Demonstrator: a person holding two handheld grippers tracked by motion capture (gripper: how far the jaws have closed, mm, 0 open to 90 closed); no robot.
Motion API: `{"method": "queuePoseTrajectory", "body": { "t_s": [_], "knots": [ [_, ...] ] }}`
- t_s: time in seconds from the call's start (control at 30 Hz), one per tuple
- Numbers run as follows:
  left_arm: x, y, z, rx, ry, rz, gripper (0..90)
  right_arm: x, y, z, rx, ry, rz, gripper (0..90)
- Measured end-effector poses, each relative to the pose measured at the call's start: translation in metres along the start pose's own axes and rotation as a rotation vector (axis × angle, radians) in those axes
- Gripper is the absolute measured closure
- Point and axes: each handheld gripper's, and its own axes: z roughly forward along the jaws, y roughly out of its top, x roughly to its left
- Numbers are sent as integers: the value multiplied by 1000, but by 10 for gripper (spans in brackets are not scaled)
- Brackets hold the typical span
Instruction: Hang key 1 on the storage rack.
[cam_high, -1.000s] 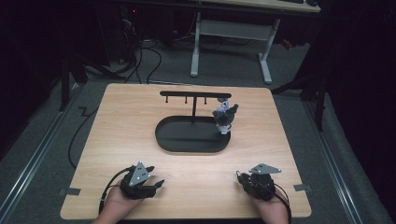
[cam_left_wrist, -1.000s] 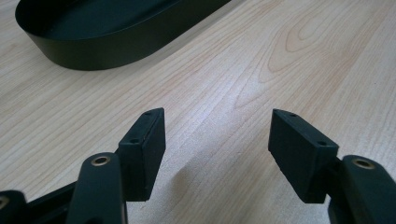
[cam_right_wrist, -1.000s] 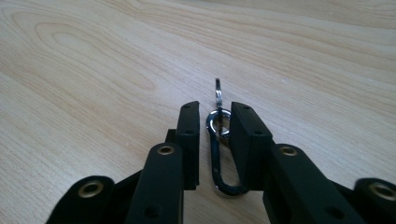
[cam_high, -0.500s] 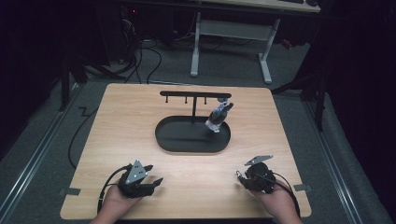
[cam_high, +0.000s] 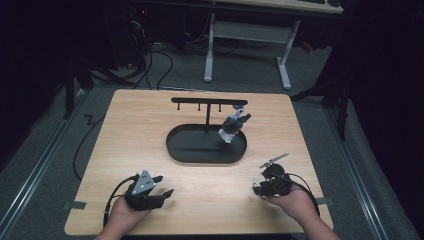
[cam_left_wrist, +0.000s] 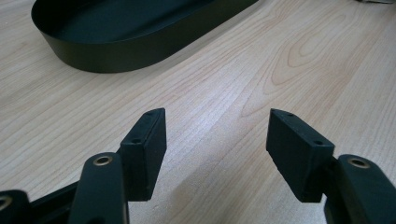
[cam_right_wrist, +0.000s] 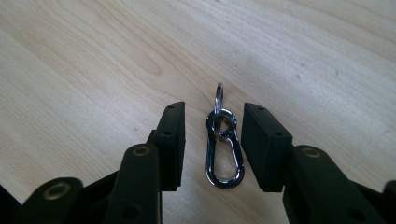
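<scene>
The right gripper (cam_high: 262, 186) has tipped down onto the pale wooden table (cam_high: 130, 135), its open jaws now straddling a shiny metal carabiner clip (cam_right_wrist: 224, 151) lying flat near the right edge, likely a grasp. The left gripper (cam_left_wrist: 215, 149) rests open.

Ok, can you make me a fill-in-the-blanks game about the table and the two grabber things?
1. The shiny metal snap hook lies between the jaws of the ____ gripper.
2. The black oval tray sits on a table made of ____.
3. The left gripper has its jaws ____, with nothing between them.
4. A small grey figure hangs from the black ____ above the tray.

Missing words: right; wood; open; rack
</scene>
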Motion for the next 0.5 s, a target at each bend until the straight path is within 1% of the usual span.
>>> {"method": "queuePoseTrajectory", "body": {
  "t_s": [0.03,0.07,0.1,0.13,0.17,0.2,0.23,0.3,0.37,0.4,0.43,0.47,0.5],
  "knots": [
    [0,0,0,-1,1,-1,388,-1,1,0,2,4,-5,604],
    [0,0,0,-2,1,-2,388,-1,2,0,22,8,-11,637],
    [1,0,0,-1,0,-4,388,-2,2,-1,33,0,-14,662],
    [1,0,0,-1,1,-4,388,-3,2,-1,31,1,-18,696],
    [1,0,0,-1,2,-3,389,-4,2,0,26,25,-15,705],
    [1,0,0,0,2,-3,390,-6,2,0,35,36,-13,708],
    [1,0,0,2,1,-3,389,-6,2,1,41,27,-22,734],
    [1,0,0,4,4,-1,389,-6,2,4,60,40,-22,744],
    [1,0,0,4,4,-1,389,-7,1,5,59,30,-38,777],
    [1,0,0,4,4,-1,389,-5,0,4,73,28,9,782],
    [1,0,0,6,4,-1,390,-11,1,7,50,36,-66,802],
    [1,-1,0,5,3,-1,390,-9,0,6,58,26,-34,829],
    [1,-1,0,4,4,-2,389,-9,0,6,52,23,-36,833]
  ]
}}
